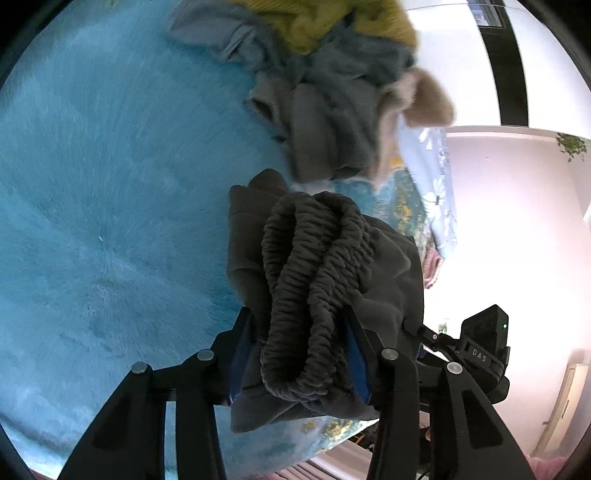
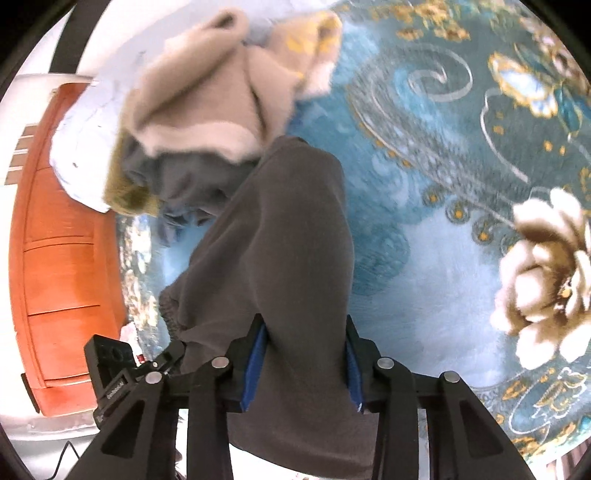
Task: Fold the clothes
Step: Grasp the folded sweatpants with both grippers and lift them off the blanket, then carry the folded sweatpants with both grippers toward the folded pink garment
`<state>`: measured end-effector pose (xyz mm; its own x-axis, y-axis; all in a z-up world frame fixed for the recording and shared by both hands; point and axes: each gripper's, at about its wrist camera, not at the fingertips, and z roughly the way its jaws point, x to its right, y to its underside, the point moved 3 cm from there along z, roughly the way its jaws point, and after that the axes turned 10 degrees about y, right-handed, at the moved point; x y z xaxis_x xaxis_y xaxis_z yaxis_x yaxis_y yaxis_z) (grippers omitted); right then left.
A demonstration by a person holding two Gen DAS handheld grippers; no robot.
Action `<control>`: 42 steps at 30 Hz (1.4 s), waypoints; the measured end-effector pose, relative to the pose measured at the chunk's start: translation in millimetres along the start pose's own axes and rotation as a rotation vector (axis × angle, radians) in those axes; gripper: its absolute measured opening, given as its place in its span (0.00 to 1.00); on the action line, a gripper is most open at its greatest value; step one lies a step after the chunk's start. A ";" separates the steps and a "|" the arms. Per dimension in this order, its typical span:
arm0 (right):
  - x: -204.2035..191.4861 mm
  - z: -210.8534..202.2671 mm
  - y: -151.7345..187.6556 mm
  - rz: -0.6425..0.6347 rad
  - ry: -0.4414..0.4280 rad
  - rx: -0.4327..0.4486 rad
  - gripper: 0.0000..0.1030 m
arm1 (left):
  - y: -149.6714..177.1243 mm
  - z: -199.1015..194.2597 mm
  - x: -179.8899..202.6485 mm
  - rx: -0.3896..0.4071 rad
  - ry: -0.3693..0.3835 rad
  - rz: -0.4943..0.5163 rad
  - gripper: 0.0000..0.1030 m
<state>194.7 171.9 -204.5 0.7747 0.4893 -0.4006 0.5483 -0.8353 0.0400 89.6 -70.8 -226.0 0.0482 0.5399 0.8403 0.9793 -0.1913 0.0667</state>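
Dark grey trousers (image 1: 325,266) with a ruched elastic waistband (image 1: 314,280) are held up above a blue patterned blanket (image 1: 110,184). My left gripper (image 1: 299,354) is shut on the bunched waistband. My right gripper (image 2: 303,365) is shut on a trouser leg (image 2: 288,240), which hangs forward from the jaws. The other gripper's body shows at the lower right of the left wrist view (image 1: 480,350) and the lower left of the right wrist view (image 2: 110,365).
A pile of clothes lies beyond: a grey-blue garment (image 1: 332,110), a mustard one (image 1: 332,26) and a beige fleece (image 2: 207,96). The blanket has a floral pattern (image 2: 546,266). An orange wooden bed frame (image 2: 62,240) stands at the left. White walls are at the right (image 1: 517,221).
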 end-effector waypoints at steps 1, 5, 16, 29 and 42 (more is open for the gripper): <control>0.2 -15.4 3.8 -0.005 -0.006 0.012 0.39 | 1.5 -7.3 8.6 0.008 0.009 0.012 0.46; -17.1 -63.4 6.3 -0.036 -0.042 0.079 0.39 | 1.8 -31.8 52.2 0.047 0.038 0.072 0.46; 5.1 -189.7 2.6 -0.067 -0.149 0.264 0.39 | 24.9 -51.6 183.4 0.094 0.029 0.239 0.46; 104.7 -277.1 -54.1 -0.177 -0.221 0.306 0.39 | 104.5 26.6 277.2 0.231 -0.018 0.167 0.46; 143.8 -315.5 -56.2 -0.164 -0.232 0.327 0.39 | 120.4 54.1 314.7 0.233 0.004 0.199 0.46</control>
<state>374.7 368.2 24.4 0.5742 0.5839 -0.5739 0.5006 -0.8050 -0.3183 233.4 120.3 17.4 0.2430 0.5074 0.8267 0.9695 -0.0996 -0.2238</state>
